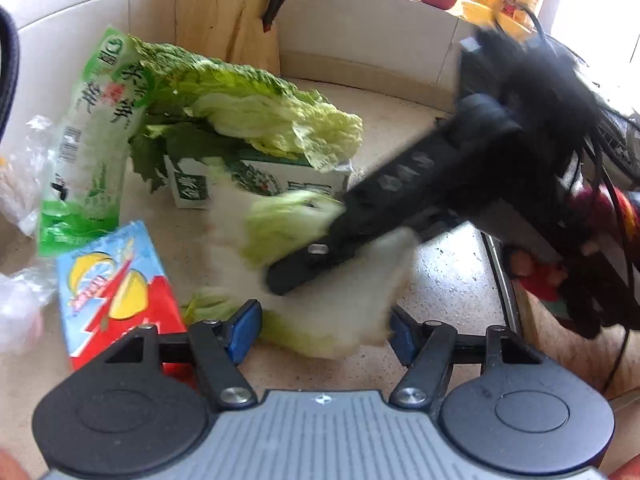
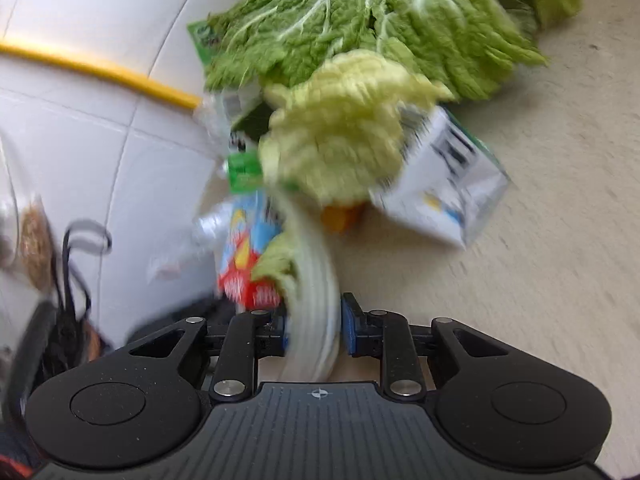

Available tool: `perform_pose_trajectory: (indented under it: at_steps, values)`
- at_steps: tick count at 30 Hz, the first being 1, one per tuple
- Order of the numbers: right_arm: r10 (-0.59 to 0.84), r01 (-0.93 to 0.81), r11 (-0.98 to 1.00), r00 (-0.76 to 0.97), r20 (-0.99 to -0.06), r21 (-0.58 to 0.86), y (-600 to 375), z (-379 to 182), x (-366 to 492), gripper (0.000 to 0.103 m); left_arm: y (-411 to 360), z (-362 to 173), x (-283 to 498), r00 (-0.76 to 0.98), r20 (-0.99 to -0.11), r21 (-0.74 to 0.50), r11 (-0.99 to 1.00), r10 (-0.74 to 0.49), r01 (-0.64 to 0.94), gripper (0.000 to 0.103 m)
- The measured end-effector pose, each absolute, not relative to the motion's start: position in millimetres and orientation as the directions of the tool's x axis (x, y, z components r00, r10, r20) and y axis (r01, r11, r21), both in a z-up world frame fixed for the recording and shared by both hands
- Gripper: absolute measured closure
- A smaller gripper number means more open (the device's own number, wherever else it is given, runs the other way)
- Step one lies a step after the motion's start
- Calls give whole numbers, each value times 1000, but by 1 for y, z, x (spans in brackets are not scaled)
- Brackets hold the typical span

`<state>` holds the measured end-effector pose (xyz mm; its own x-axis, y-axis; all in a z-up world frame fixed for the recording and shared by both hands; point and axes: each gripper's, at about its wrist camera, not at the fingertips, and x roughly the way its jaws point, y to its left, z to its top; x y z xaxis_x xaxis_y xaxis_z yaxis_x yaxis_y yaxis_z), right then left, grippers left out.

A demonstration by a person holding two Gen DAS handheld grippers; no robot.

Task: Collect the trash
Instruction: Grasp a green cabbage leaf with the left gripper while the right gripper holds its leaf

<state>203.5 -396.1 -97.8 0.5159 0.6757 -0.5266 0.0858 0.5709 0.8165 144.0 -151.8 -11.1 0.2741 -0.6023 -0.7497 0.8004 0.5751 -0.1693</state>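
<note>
On a speckled counter (image 1: pixel 440 280), the right gripper (image 2: pixel 314 330) clamps the white stalk of a cabbage leaf (image 2: pixel 316 320) at bottom centre of its view. In the left view that leaf (image 1: pixel 352 304) lies mid-frame, between the left gripper's (image 1: pixel 320 330) spread, untouching pads. Behind sit a cabbage (image 1: pixel 256 108), a carton (image 1: pixel 260 184) and a red-blue packet (image 1: pixel 116 292).

Countertop (image 1: pixel 440 264) matt speckled stone; wall tiles (image 1: pixel 80 8) glossy; cutting board (image 1: pixel 224 12) bare wood; green wrapper (image 1: pixel 88 140) shiny plastic.
</note>
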Motion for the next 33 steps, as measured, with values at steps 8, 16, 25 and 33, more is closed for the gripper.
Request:
perform_pose_trajectory:
  at_steps: [8, 16, 25, 33]
  values:
    - [643, 206, 485, 575, -506, 850, -406, -105, 179, 82, -160, 28, 122, 260, -724, -69, 442, -639, 894, 41]
    - [589, 228, 341, 704, -396, 912, -430, -102, 119, 82, -186, 58, 124, 231, -742, 48, 294, -630, 955, 39]
    - [507, 229, 236, 800, -321, 944, -475, -115, 47, 85, -270, 91, 198, 332, -730, 247, 223, -598, 943, 32]
    - [474, 206, 206, 834, -282, 957, -479, -118, 31, 85, -363, 37, 289, 376, -856, 315, 221, -354, 923, 32]
